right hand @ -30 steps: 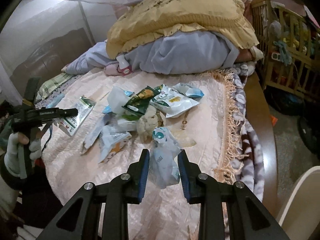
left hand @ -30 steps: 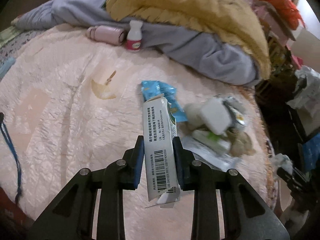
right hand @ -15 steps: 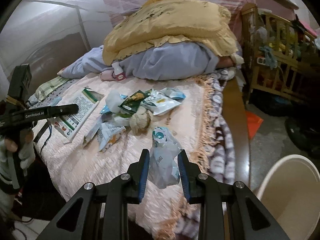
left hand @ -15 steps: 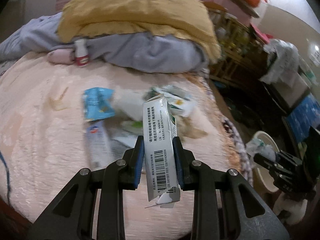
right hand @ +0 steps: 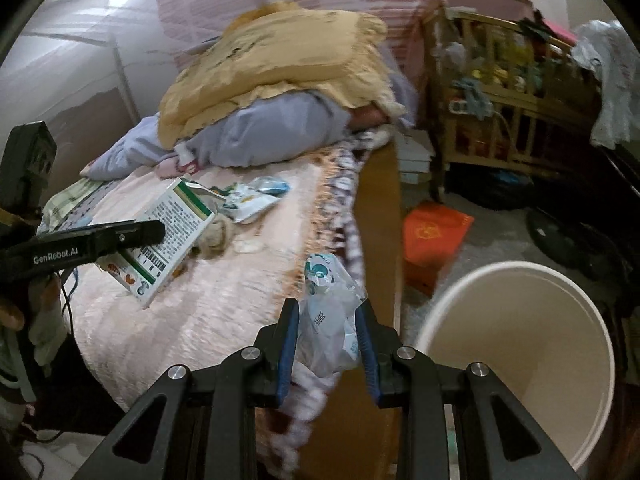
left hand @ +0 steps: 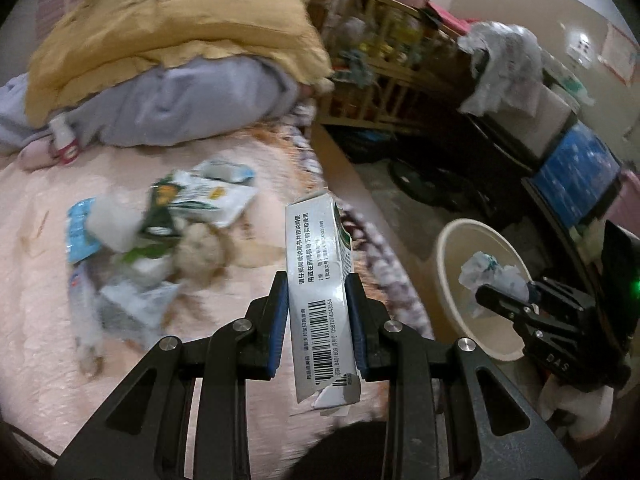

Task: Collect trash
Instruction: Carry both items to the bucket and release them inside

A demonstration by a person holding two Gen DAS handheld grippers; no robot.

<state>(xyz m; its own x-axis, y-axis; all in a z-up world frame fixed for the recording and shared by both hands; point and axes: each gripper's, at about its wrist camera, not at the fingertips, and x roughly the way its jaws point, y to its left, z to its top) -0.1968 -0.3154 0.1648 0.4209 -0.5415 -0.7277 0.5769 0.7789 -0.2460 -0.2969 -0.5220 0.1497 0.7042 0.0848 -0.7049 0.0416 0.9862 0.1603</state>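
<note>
My left gripper (left hand: 318,304) is shut on a white medicine box (left hand: 320,280) with a barcode, held above the bed's right edge. It shows in the right wrist view (right hand: 168,232) too. My right gripper (right hand: 326,332) is shut on a crumpled clear plastic wrapper (right hand: 326,308), held just left of a cream bin (right hand: 520,344). In the left wrist view the right gripper (left hand: 504,300) holds the wrapper (left hand: 492,276) over the bin (left hand: 452,280). A pile of wrappers and packets (left hand: 160,240) lies on the pink bedspread (left hand: 40,320).
A yellow blanket (left hand: 168,24) and grey bedding (left hand: 180,104) are heaped at the head of the bed. A wooden crib (right hand: 508,92) full of clutter stands beyond the bed. An orange bag (right hand: 432,236) lies on the floor.
Both grippers have swung right, away from the bed towards the bin, each still holding its item. The bin now fills more of the right wrist view.
</note>
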